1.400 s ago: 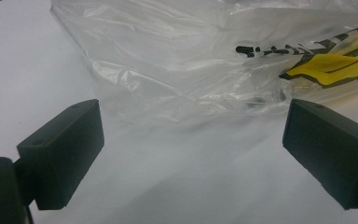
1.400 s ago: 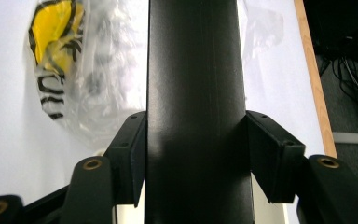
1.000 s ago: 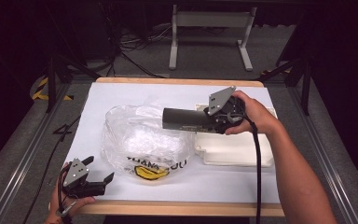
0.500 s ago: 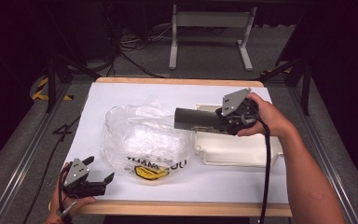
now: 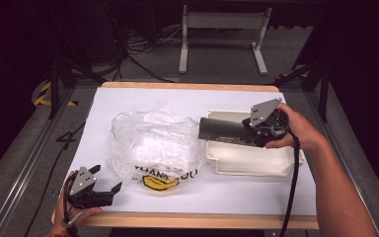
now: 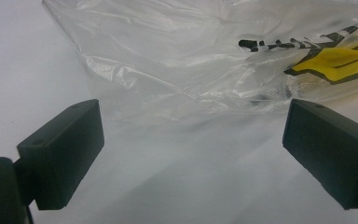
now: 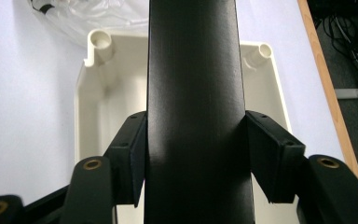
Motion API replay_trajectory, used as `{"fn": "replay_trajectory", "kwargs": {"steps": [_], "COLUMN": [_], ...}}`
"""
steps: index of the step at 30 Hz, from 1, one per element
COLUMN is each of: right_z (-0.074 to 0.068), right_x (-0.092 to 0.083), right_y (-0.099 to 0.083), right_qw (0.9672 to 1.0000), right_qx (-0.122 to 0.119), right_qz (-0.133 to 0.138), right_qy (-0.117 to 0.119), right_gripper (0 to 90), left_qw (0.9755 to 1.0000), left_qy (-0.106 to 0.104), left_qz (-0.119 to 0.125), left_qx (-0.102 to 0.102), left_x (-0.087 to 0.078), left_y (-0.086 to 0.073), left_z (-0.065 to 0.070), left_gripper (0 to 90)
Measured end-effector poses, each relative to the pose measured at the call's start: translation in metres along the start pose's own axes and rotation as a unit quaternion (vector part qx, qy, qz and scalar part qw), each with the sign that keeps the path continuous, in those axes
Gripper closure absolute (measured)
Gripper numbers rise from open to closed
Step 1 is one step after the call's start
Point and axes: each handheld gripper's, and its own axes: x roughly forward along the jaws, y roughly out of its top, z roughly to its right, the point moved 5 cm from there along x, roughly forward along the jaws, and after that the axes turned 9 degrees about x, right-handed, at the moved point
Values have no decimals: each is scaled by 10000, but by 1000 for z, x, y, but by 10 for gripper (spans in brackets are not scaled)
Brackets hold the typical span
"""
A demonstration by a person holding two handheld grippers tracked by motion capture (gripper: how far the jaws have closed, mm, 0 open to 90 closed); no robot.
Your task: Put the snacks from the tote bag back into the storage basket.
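Note:
My right gripper (image 5: 249,133) is shut on a long black rectangular bar (image 5: 222,130), held level above an open white plastic box (image 5: 276,165). In the right gripper view the black bar (image 7: 196,70) runs up the middle, clamped between both pads of the right gripper (image 7: 196,154), with the white box (image 7: 88,107) and its corner posts underneath. A crumpled clear plastic bag (image 5: 150,143) with a yellow print lies left of the box. At the table's near left corner my left gripper (image 5: 106,180) rests open, and the left gripper (image 6: 193,154) faces the bag (image 6: 191,60) with nothing between its pads.
White paper (image 5: 128,98) covers the wooden table (image 5: 187,219). A cable (image 5: 292,182) trails from the right gripper along the forearm. Beyond the far edge stand a metal frame (image 5: 222,24) and floor cables.
The right gripper has carried the black bar to the right, from over the bag's edge to above the white box. The left gripper has stayed put.

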Motion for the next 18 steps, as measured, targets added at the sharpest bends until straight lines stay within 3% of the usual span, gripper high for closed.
{"fn": "replay_trajectory", "kwargs": {"steps": [10, 18], "right_z": [2, 2], "right_x": [-7, -3], "right_y": [-18, -32], "right_qw": [9999, 9998], "right_qx": [121, 192], "right_qz": [19, -45], "right_qy": [-6, 51], "right_gripper": [433, 433], "left_qw": [10000, 10000], "left_qy": [1, -3], "left_qz": [-10, -20], "left_qx": [-6, -13], "left_x": [0, 1], "left_y": [0, 0], "left_z": [0, 1], "left_gripper": [62, 62]}}
